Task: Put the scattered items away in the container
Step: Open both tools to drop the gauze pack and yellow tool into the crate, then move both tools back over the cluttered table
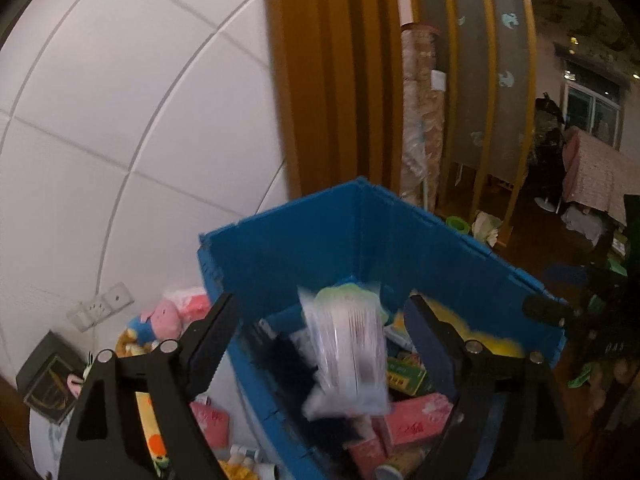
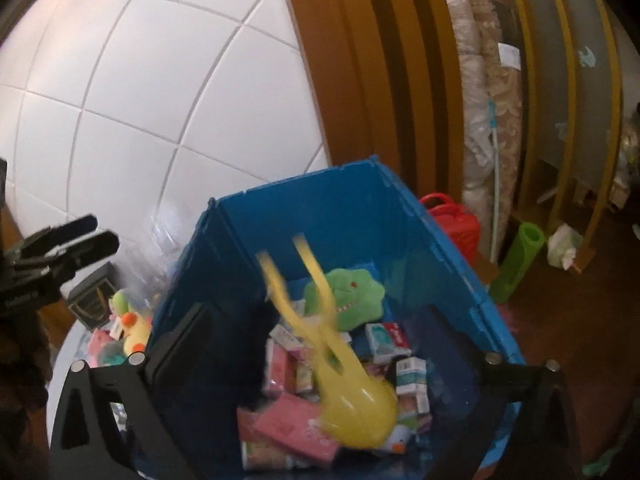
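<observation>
STEP: releasing over blue crate [image 1: 280,256] | left gripper [image 1: 320,336] jaws standing wide, clear packet [image 1: 344,352] dropping | right gripper [image 2: 320,344] jaws standing wide, yellow toy [image 2: 352,408] dropping | NOTE: keeping both above the crate until items are landing inside.

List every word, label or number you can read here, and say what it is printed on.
None can be read.
Pink packs in the blue crate: red marks, blurred.
Green box: print too blurred.
White cartons: print too small.
Tag on the rolled fabric: too small.
</observation>
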Demonstrator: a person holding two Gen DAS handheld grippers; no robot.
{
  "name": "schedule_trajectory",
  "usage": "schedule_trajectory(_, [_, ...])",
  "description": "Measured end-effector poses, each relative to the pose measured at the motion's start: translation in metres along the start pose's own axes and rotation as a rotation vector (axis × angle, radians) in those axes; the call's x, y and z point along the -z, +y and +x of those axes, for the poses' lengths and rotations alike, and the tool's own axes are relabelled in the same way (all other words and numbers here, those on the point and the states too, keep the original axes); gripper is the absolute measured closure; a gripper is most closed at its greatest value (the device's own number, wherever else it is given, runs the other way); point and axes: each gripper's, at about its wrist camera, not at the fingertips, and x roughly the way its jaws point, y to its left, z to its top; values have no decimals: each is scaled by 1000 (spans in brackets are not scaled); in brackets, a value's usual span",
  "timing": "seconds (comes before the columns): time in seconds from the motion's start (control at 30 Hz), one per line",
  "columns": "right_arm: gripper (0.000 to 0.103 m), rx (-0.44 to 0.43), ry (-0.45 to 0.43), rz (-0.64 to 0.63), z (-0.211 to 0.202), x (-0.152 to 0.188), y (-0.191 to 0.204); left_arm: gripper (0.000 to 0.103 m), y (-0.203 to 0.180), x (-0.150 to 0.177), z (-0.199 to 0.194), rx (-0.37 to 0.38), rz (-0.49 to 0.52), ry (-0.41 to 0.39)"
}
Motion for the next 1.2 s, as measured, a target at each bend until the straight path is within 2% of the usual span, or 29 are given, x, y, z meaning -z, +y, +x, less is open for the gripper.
schedule_trajectory(0.13, [0,-12,29,17,11,3,0,19,7,11,-5,-20,1,13])
schedule_trajectory(0.27, [0,-40,32,-19,13,3,16,19,20,23,-12,-39,-10,28])
schedule_trajectory(0.53, [0,-113,33,-85,16,4,60,19,74,65,-36,-131,-97,63])
schedule_trajectory(0.8, [0,-225,57,-170,31,13,124,19,145,117,-78,-274,-224,97])
schedule_trajectory(1.0, [0,-327,80,-241,39,25,181,19,188,159,-115,-368,-284,124])
schedule_trajectory(1.2, [0,-399,103,-306,41,44,240,19,225,206,-145,-420,-352,172])
